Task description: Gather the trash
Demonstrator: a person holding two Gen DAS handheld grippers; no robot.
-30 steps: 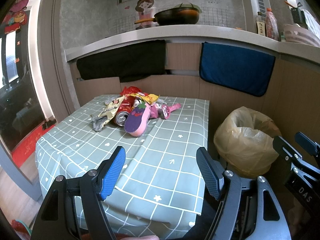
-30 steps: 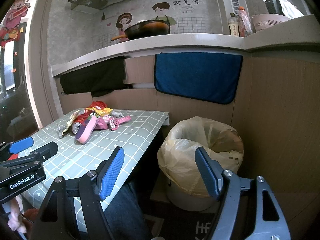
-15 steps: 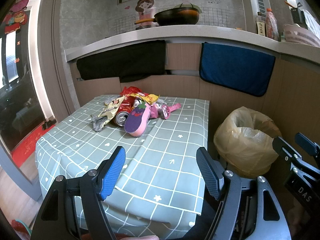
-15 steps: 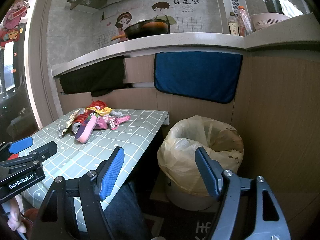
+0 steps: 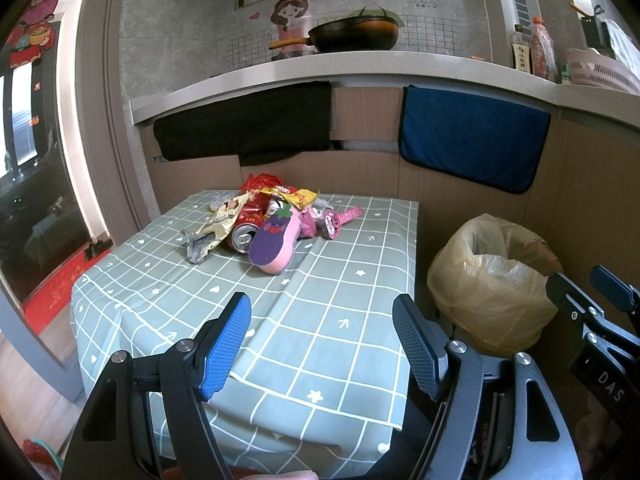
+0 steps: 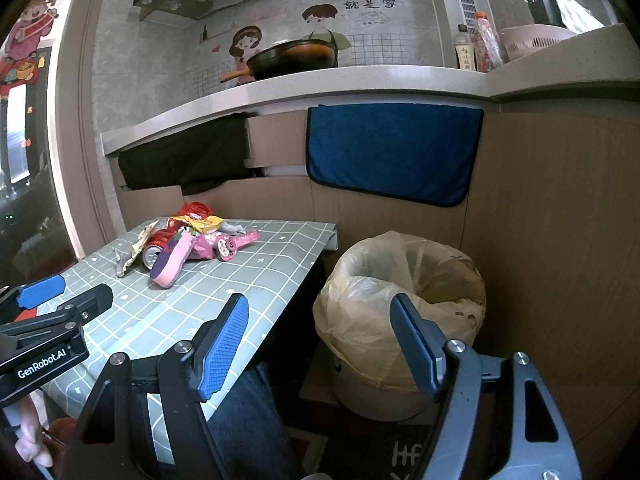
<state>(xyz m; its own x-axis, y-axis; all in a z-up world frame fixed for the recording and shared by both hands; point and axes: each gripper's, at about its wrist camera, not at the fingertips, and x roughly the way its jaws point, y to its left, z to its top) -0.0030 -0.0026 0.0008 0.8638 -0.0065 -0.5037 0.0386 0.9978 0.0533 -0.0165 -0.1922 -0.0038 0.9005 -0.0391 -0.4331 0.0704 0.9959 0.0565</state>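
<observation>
A pile of trash (image 5: 272, 216) lies at the far middle of the green checked table (image 5: 328, 320): a red can (image 5: 244, 232), a pink and purple eggplant-print packet (image 5: 276, 240), yellow and red wrappers, a pink wrapper (image 5: 340, 220). The pile also shows in the right wrist view (image 6: 188, 240). A bin lined with a yellowish bag (image 5: 492, 276) stands right of the table; it is below my right gripper in the right wrist view (image 6: 404, 304). My left gripper (image 5: 322, 344) is open and empty over the table's near edge. My right gripper (image 6: 320, 344) is open and empty.
A counter ledge (image 5: 360, 68) runs above the table with a black pan (image 5: 352, 34), bottles and a pink basket. A black cloth (image 5: 244, 124) and a blue cloth (image 5: 472, 140) hang below it. Wood panel walls close the back and right.
</observation>
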